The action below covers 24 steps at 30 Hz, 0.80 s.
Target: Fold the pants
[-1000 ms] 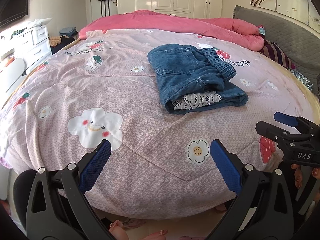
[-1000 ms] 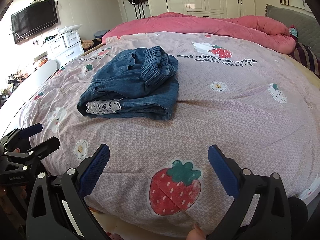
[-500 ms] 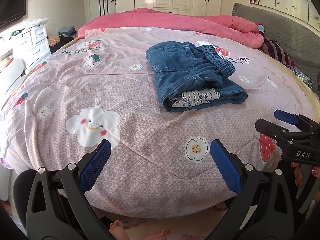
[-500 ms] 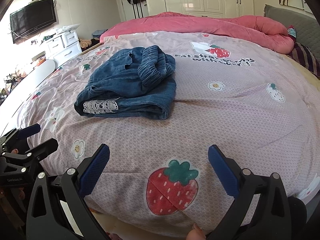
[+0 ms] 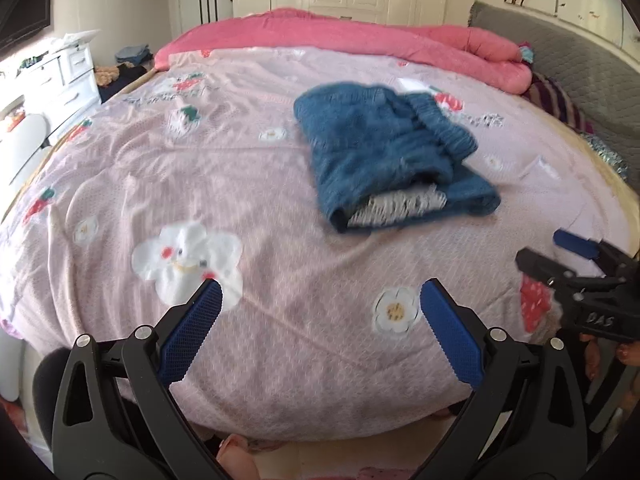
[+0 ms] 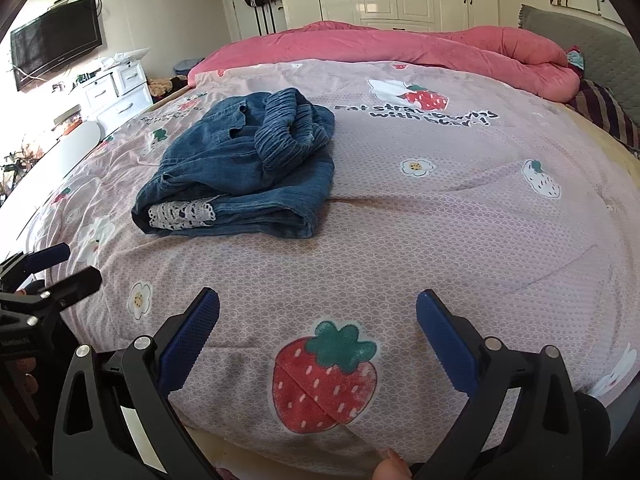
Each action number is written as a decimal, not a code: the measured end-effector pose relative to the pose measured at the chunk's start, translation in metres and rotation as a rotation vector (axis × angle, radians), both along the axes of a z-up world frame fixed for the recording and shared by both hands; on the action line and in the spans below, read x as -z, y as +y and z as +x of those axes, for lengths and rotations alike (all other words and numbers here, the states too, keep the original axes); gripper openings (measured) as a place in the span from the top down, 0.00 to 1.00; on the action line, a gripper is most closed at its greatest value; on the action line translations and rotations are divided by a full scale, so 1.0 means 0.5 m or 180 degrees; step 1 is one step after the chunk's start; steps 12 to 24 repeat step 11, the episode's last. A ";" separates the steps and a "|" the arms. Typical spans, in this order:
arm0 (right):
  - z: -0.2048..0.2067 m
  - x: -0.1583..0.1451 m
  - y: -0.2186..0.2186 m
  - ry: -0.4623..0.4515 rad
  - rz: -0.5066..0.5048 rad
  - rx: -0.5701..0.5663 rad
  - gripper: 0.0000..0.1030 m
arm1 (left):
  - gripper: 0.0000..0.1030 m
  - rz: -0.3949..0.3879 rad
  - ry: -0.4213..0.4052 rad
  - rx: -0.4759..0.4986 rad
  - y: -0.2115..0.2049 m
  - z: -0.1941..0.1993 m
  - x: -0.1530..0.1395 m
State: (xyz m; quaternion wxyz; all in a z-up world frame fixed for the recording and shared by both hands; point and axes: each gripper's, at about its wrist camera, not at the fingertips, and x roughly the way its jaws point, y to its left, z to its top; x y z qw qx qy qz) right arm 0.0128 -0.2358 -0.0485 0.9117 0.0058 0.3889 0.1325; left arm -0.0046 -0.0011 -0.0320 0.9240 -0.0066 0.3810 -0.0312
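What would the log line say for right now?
stage: pants folded | pants: bundled on quilt, lace trim showing | left gripper: open, empty, near bed edge | right gripper: open, empty, near bed edge

Your left gripper (image 5: 318, 322) hangs over the near edge of the bed with its blue-padded jaws spread wide and nothing between them. Under it lies the pink quilt (image 5: 248, 184), printed with a smiling white flower (image 5: 186, 258) by your left pad and a small daisy (image 5: 394, 310) by the right one. The folded pants (image 5: 384, 152) sit well ahead and to the right, blurred, a dark blue bundle with a strip of white lace (image 5: 400, 206) showing at the near end and the gathered waistband on top. Your right gripper (image 5: 560, 256) reaches in from the right edge, apart from the pants, its jaws parted. A rolled pink blanket (image 5: 360, 40) lies along the far side
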 end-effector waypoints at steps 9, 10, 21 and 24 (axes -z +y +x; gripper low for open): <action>0.137 -0.035 -0.182 0.0046 0.0005 0.0716 0.04 | 0.09 0.0129 0.0234 -0.0477 0.170 0.211 -0.008; 0.165 -0.040 -0.211 0.0060 -0.0067 0.0825 0.04 | 0.09 0.0158 0.0289 -0.0553 0.196 0.245 -0.002; 0.202 -0.045 -0.250 0.0067 -0.0149 0.0989 0.04 | 0.09 0.0211 0.0371 -0.0654 0.228 0.287 0.007; 0.202 -0.045 -0.250 0.0067 -0.0149 0.0989 0.04 | 0.09 0.0211 0.0371 -0.0654 0.228 0.287 0.007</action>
